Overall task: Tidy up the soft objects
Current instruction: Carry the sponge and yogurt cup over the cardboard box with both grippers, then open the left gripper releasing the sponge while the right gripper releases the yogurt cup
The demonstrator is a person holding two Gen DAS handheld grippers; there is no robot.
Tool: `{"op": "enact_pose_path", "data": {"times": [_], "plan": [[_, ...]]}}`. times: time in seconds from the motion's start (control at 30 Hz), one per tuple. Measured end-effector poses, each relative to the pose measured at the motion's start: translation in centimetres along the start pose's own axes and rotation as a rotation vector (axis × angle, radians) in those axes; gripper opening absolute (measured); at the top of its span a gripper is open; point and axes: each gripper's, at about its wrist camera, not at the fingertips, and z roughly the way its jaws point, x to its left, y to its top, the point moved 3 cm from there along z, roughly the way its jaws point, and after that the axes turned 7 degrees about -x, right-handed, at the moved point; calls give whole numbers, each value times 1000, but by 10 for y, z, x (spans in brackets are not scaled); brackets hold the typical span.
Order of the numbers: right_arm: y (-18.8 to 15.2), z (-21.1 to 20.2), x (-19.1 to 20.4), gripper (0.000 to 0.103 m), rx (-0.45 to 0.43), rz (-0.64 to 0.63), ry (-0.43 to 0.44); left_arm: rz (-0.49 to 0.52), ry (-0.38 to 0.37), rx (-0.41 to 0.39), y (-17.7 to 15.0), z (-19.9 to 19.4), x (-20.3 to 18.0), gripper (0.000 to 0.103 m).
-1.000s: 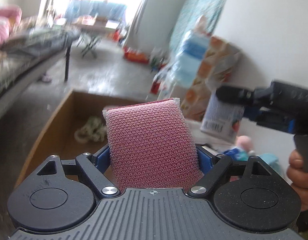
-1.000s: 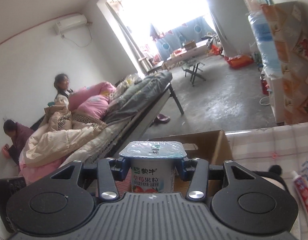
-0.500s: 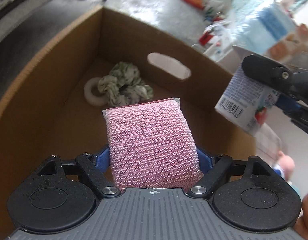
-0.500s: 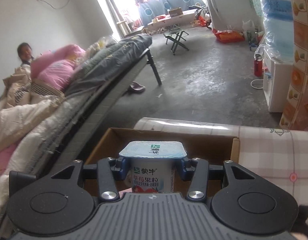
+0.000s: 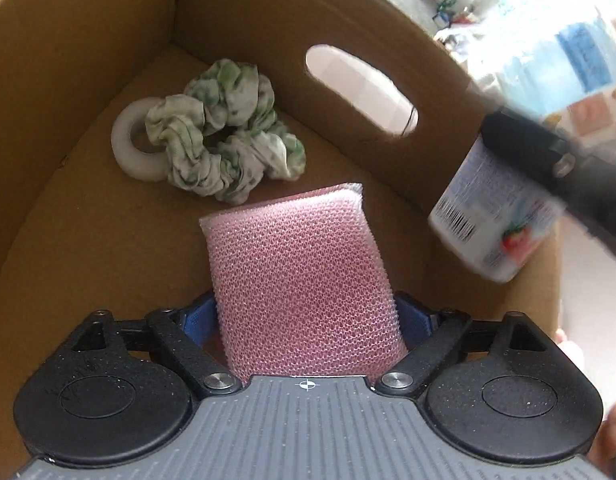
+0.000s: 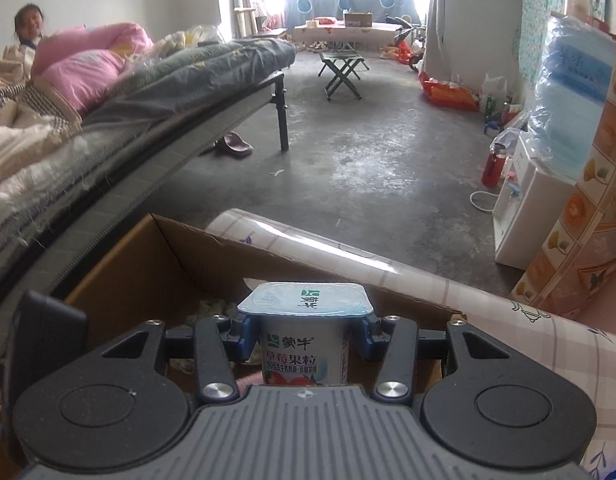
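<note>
My left gripper [image 5: 305, 316] is shut on a pink mesh sponge [image 5: 299, 280] and holds it inside an open cardboard box [image 5: 235, 8], above its floor. A green-and-white scrunchie [image 5: 223, 132] and a white ring [image 5: 133, 140] lie on the box floor at the far left. My right gripper [image 6: 303, 332] is shut on a strawberry yogurt cup [image 6: 305, 340], held over the box's near right rim [image 6: 179, 248]. The cup also shows, blurred, in the left wrist view [image 5: 496, 216].
The box stands on a table with a checked cloth [image 6: 508, 320]. A bed with quilts [image 6: 127, 92] lies left. A water dispenser [image 6: 528, 208] and patterned cabinet [image 6: 588, 220] stand right. A folding stool [image 6: 344, 72] is far back.
My left gripper has tilted down and moved deeper into the box with the sponge. My right gripper has come forward over the box's rim with the yogurt cup.
</note>
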Motion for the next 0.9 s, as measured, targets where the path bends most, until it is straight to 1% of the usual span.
{"op": "enact_pose_path", "data": {"times": [0.23,0.4,0.47,0.5,0.6,0.73,0.9], "plan": [[-8,13,-8,51,43,23,-17,-23,-29,-12,3,-12,17,95],[-12,17,-8,51,56,8,-34,-51,-56,-21,6,-13,18,95],[-13,18,-9,53,56,10,-41,-64,-63,-16,6,-10,17,95],[-13,17,-10,56,55,13,-43,-63,-62,-21,6,-8,16,95],[-12,16,-13,59,64,36,-23,-66,-72,-23,2,-8,18,95],[-6,5,-12,65,3,-4,-62,-86,-86,-22,2,-5,16,96],[5,-12,-16,66,-53,10,-57,-96,-94,-28,3,-8,26,97]]}}
